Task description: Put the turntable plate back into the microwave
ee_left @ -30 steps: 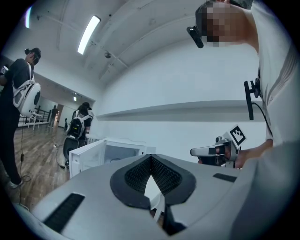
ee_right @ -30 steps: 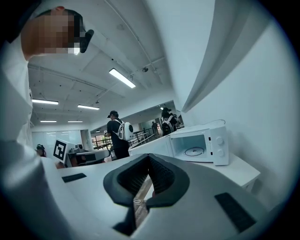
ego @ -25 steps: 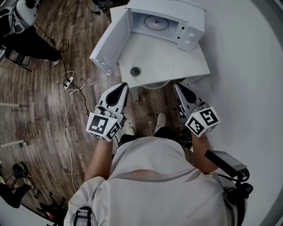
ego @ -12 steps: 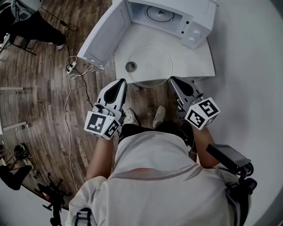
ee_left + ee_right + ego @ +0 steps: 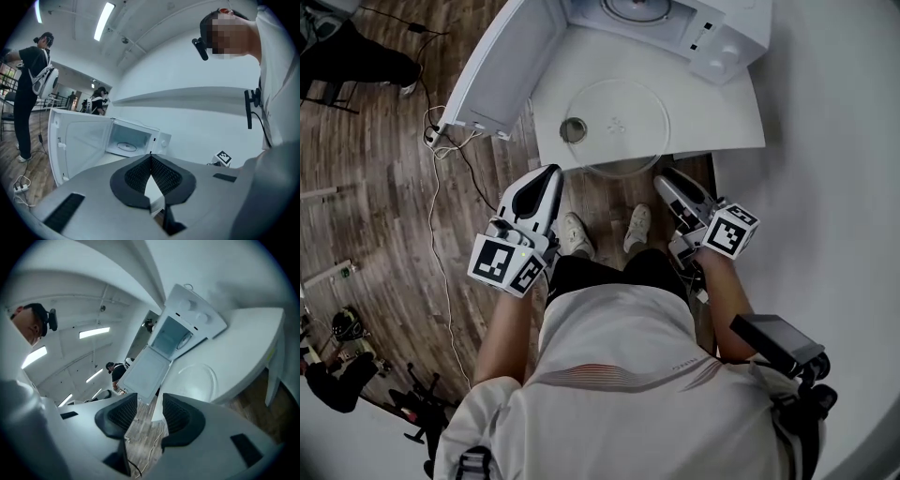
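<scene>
The clear glass turntable plate lies flat on the white table in front of the microwave, whose door hangs open to the left. In the right gripper view the plate is ahead of the jaws. My left gripper hovers just short of the table's front edge, left of the plate, its pads meeting at the tip. My right gripper is at the plate's near right; its jaws are opening, with nothing between them. Neither gripper touches the plate.
A small dark round piece sits at the plate's left edge. The open door juts out to the left of the table. My feet stand under the table edge. A cable runs over the wooden floor, and another person stands far left.
Both grippers have sunk and stayed close to the table's front edge. The right gripper has rolled, so its marker cube faces a different way. The table and microwave have shifted up in view.
</scene>
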Demonstrator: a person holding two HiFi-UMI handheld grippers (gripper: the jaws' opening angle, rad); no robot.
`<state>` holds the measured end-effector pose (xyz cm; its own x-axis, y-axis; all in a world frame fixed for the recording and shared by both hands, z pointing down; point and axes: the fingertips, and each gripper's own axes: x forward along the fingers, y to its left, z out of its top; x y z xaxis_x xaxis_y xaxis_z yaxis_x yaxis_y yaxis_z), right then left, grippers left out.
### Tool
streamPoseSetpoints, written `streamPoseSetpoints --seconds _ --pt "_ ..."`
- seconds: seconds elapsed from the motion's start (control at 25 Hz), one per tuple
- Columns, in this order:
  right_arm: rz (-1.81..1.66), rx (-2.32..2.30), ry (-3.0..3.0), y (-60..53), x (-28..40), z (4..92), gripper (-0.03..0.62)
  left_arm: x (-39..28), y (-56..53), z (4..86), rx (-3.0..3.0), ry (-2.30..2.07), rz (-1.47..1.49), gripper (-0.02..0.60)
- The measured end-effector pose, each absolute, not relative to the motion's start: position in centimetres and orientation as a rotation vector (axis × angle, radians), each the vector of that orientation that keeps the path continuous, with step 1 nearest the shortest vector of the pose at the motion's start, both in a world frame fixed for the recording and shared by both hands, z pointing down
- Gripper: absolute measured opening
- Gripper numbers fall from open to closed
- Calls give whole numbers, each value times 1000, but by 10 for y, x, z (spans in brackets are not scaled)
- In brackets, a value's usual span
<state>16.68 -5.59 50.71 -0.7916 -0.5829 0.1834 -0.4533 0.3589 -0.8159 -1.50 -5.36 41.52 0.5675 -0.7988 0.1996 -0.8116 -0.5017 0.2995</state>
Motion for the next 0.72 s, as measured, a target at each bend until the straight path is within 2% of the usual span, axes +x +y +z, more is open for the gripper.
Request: streamPoseSetpoints --seconds 0.16,0.32,0.72 --pt "-1604 -927 2314 -52 169 553 153 -21 -48 439 2411 -1290 80 9" --pt "-1759 -821 2192 -51 163 595 232 -27 -42 457 2366 -1293 100 9" --pt "-1986 -505 2118 -56 110 650 235 -46 -31 486 2286 -1318 125 9"
